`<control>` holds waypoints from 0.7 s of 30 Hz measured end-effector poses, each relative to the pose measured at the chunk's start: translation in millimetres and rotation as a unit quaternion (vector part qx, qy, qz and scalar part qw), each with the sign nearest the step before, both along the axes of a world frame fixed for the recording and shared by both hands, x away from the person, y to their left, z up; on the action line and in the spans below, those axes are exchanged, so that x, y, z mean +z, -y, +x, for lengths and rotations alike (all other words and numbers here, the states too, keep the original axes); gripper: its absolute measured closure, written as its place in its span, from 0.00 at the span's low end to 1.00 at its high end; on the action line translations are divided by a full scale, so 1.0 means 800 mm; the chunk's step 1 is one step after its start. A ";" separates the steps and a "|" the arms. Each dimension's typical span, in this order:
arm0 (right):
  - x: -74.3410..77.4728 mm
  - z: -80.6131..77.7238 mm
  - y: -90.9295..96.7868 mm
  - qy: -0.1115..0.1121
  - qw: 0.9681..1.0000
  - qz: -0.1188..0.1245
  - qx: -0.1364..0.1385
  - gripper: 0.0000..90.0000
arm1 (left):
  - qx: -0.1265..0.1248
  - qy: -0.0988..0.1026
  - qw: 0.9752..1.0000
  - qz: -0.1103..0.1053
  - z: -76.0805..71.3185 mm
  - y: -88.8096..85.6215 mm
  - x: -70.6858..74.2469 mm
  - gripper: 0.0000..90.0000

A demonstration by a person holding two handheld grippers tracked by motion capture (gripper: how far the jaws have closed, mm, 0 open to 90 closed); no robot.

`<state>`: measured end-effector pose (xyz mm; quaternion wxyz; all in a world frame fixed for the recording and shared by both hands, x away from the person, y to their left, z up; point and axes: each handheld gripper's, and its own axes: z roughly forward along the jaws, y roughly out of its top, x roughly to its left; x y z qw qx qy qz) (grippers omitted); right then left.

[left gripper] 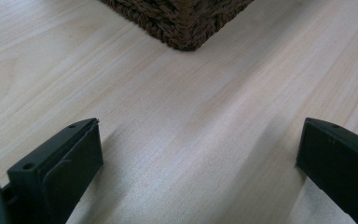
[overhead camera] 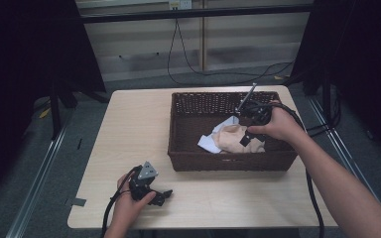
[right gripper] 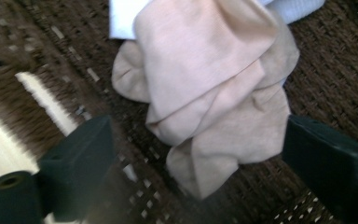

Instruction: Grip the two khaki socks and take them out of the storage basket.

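Inside the wicker basket [overhead camera: 188, 130], toward its 5 o'clock corner, lies a crumpled beige cloth [overhead camera: 232, 139], partly on top of a pale blue-white cloth [overhead camera: 206, 144] that pokes out at its 9 o'clock side.

Beige cloth: soft, limp, bunched in loose folds; judged light and not fragile. It should drape and stretch out when lifted, not come up as one stiff piece. Knit surface looks matte, so slip between the pads seems unlikely. Best hold, by my reading: the thick bunched ridge through the middle [right gripper: 214, 88], where several layers stack. The thin tail at 6 o'clock in the right gripper view would give less to pinch and might catch the weave below.

Risk: pinching too deep could also snag the blue-white cloth [right gripper: 121, 18] underneath.

Right gripper [overhead camera: 247, 135]: held over the basket at about 3 o'clock of the table, pointing down at the beige cloth. Jaws stand wide apart, one on either side of the cloth's lower folds in the right gripper view; pads not pressing on it. Nothing gripped.

Left gripper [overhead camera: 159, 194]: rests low on the table [overhead camera: 129, 124] near its 7 o'clock edge, well apart from the basket. Jaws spread wide in the left gripper view, bare wood between them, basket corner [left gripper: 182, 28] at 12 o'clock. Holds nothing.
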<state>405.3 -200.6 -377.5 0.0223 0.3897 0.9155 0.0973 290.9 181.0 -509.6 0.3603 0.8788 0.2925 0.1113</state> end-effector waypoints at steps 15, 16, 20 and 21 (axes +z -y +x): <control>-0.043 0.019 -0.005 -0.034 0.999 0.027 0.004 0.54 | 0.000 0.001 1.000 0.000 0.000 0.000 0.000 0.00; -0.044 0.021 -0.005 -0.029 0.999 0.028 0.008 0.55 | 0.001 -0.001 1.000 -0.002 0.000 0.000 0.000 0.00; -0.051 0.022 -0.010 -0.034 0.999 0.032 0.012 0.58 | 0.001 -0.001 1.000 -0.002 0.000 0.000 0.000 0.00; -0.052 0.023 -0.012 -0.035 0.999 0.033 0.012 0.58 | 0.001 -0.001 1.000 -0.002 0.000 0.000 0.000 0.00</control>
